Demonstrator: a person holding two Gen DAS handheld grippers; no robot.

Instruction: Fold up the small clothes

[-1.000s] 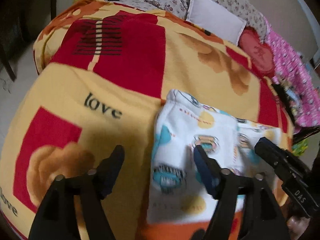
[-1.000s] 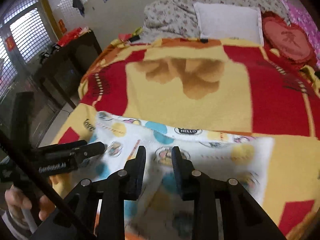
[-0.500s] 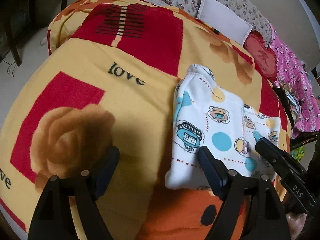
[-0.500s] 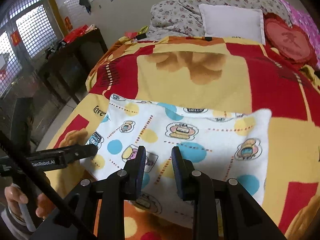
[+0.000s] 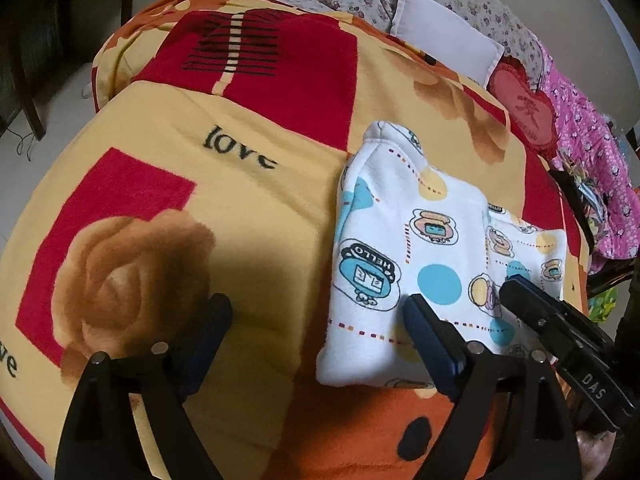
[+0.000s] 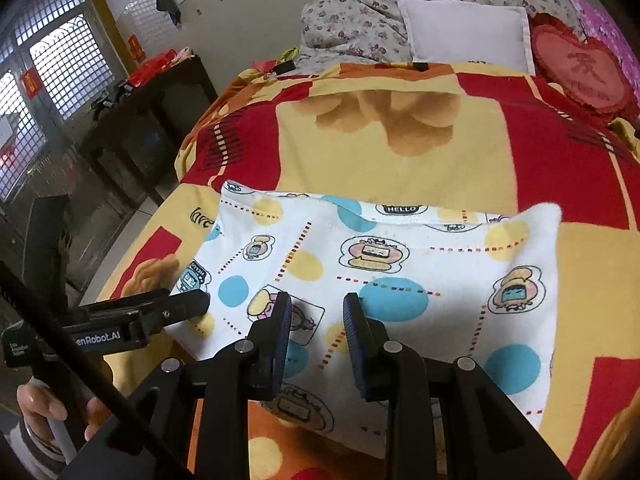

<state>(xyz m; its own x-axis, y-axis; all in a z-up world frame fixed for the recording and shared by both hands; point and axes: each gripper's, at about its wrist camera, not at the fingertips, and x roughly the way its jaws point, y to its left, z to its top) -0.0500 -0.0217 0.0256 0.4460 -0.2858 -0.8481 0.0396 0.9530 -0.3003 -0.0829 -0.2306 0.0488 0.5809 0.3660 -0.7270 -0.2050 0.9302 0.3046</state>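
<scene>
With the white cartoon-print fleece garment (image 6: pixel 384 280) lying folded on the red-and-yellow bed blanket (image 5: pixel 248 200), the left tool (image 5: pixel 316 332), just spreading, and the narrowly parted right tool (image 6: pixel 316 320) both hold nothing; another fold or setting aside seems next.

A bed under a red-and-yellow rose blanket (image 6: pixel 400 160). At its head edge lie a white pillow (image 6: pixel 468 36), a floral quilt (image 6: pixel 352 20) and a red heart cushion (image 6: pixel 580 68). A dark cabinet (image 6: pixel 152 112) stands beside the bed.

A small white garment (image 6: pixel 384 280) printed with cartoon figures, blue and yellow dots and dashed lines lies folded flat into a rectangle on the blanket (image 6: pixel 400 152), one folded layer overlapping another.
</scene>
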